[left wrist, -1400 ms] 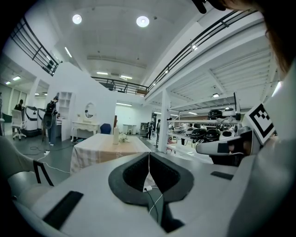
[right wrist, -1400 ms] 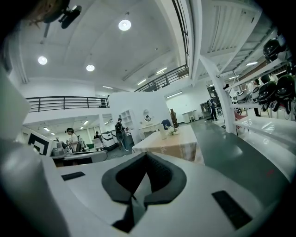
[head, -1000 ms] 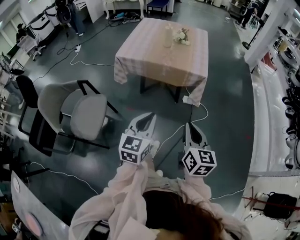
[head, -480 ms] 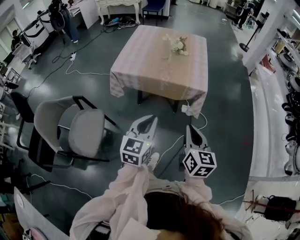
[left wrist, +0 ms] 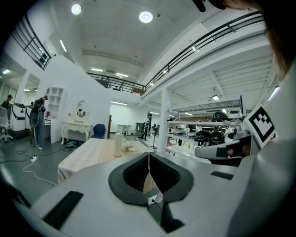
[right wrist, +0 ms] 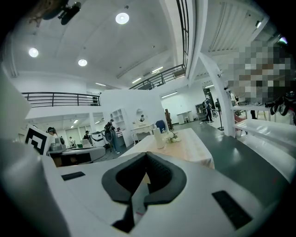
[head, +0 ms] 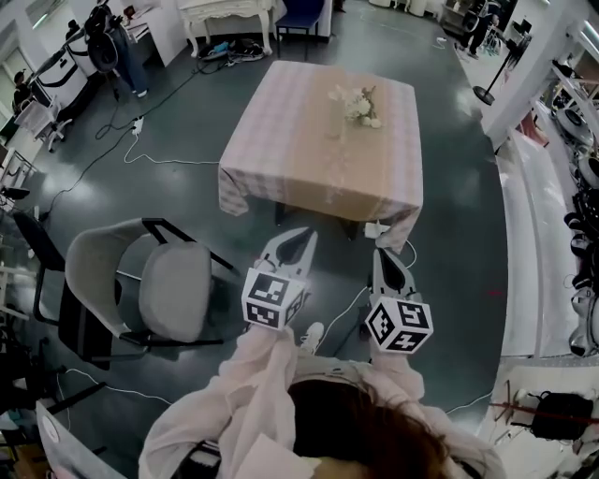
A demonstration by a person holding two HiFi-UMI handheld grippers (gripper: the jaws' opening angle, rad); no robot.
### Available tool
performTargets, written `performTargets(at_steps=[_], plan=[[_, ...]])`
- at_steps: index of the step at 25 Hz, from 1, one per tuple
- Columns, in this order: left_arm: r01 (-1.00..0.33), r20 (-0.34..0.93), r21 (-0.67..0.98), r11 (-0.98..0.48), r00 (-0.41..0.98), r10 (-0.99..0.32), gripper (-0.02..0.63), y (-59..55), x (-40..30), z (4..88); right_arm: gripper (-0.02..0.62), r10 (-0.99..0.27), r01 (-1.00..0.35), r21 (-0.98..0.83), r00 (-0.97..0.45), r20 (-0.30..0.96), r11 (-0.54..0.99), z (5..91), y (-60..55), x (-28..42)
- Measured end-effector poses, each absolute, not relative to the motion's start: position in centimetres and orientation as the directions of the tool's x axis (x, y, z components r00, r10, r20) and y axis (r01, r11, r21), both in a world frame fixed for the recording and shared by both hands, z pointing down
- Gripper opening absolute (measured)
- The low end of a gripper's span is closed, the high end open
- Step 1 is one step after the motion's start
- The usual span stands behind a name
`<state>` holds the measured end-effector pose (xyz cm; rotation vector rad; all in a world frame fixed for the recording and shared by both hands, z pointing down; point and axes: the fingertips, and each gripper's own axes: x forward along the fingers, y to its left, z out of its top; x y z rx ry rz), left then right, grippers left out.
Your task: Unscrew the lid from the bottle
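A pale bottle (head: pixel 335 120) stands upright on a table with a pinkish cloth (head: pixel 281 159), beside a small bunch of white flowers (head: pixel 361 105). Both grippers are held side by side over the dark floor, well short of the table's near edge. My left gripper (head: pixel 303 234) is shut with nothing in it, and my right gripper (head: pixel 378 253) is shut and empty too. In the left gripper view the bottle (left wrist: pixel 118 144) shows far off above the shut jaws (left wrist: pixel 149 155). The right gripper view has the bottle (right wrist: pixel 158 138) and flowers (right wrist: pixel 172 137) beyond its shut jaws (right wrist: pixel 146 154).
A grey office chair (head: pixel 159 290) stands on the floor to the left. White cables and a power strip (head: pixel 378 229) lie by the table's near right corner. A white desk (head: pixel 229 9) is behind the table, racks (head: pixel 580 187) line the right side.
The table and bottle have come nearer and lower in the head view. Both grippers have travelled forward toward the table, staying shut. The chair has slid back toward the lower left.
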<state>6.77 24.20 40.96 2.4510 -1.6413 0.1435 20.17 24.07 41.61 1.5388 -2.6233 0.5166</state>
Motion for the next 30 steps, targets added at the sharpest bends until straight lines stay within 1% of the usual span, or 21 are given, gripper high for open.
performTargets(at_steps=[8,17,30], plan=[[-0.92,0.201,0.12,-0.374,0.391,-0.898,0.029,22.0,4.2,42.3,0.012,-0.837,-0.862,-0.258,-0.494,0.237,0.436,42.7,22.4,17.5],[-0.92,0.218,0.135,-0.367,0.389,-0.895,0.029,21.3,3.5,43.6,0.012,-0.841,-0.871,-0.277,-0.475,0.258,0.406,43.8,21.0,17.8],[-0.936,0.223,0.125,-0.329,0.35,-0.91,0.029,15.6,1.5,43.5,0.012,-0.815,-0.841,-0.304,-0.523,0.249,0.447,43.7,14.3,15.8]])
